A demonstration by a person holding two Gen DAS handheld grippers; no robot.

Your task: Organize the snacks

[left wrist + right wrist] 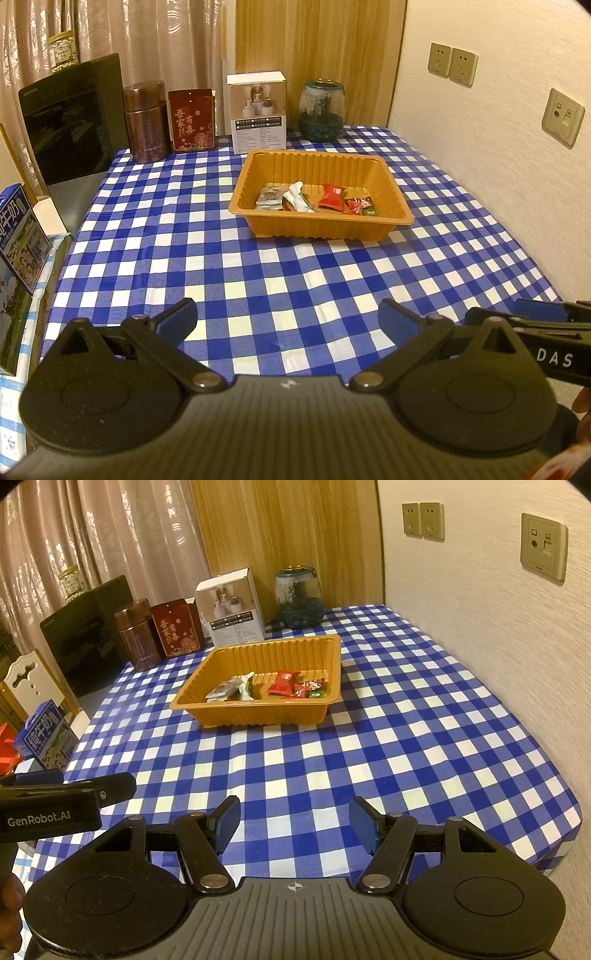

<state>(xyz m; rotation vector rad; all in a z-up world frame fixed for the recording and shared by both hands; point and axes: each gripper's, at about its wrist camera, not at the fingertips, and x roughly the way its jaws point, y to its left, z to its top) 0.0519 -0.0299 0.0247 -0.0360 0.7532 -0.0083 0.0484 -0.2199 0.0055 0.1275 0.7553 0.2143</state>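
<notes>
left gripper (pixel 288 317): we are holding it with jaws wide apart, nothing between them, hovering over the counter (pixel 258 280) near its front edge, well short of the tray.
right gripper (pixel 294 825): we are keeping it parted about halfway, empty, just beside the left one.
snacks (pixel 317 201): all of them are sitting inside the orange tray (pixel 321 229), grey and white packets (pixel 231 690) on the left, red packet (pixel 283 687) and small candies (pixel 309 692) on the right; we are seeing none loose on the cloth.
tray risk: it looks light, so we are expecting it to slide or tip if 1 gripper pushes on the rim.
packet risk: wrappers are looking slick and overlapping; we are risking pinching 2 at once or dragging a neighbour across.
collision risk: the 2 grippers are sitting close; reaching in together is likely to clash them.
cloth risk: a low pass is likely to snag the checked cloth (pixel 406 738).
</notes>
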